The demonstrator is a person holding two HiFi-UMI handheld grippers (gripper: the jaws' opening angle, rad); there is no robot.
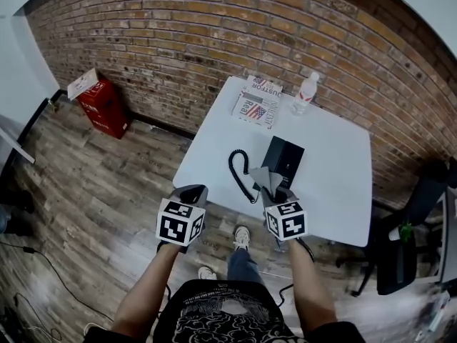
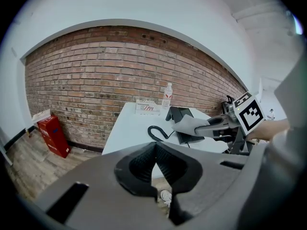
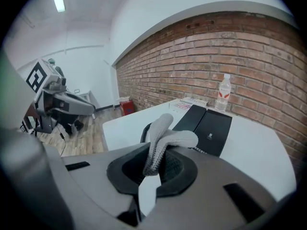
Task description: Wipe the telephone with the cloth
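**Q:** Grippers first: how do they stand?
**A:** Left gripper [image 2: 156,152] has its jaws pressed together on nothing. It is held off the near-left edge of the white table [image 1: 335,181], over the wood floor [image 1: 107,191].
**Q:** And the right gripper [image 3: 156,163]?
**A:** Its jaws are clamped on the grey cloth [image 3: 165,133], which sticks up out of them at the near edge of the telephone [image 1: 283,159]. I can't tell whether they touch.
**Q:** Where is the telephone?
**A:** Mid-table, black, with its coiled cord [image 1: 238,168] looping to the left. Beyond it lie flag-printed booklets [image 1: 257,106] and a water bottle [image 1: 305,93], near the brick wall [image 1: 214,41].
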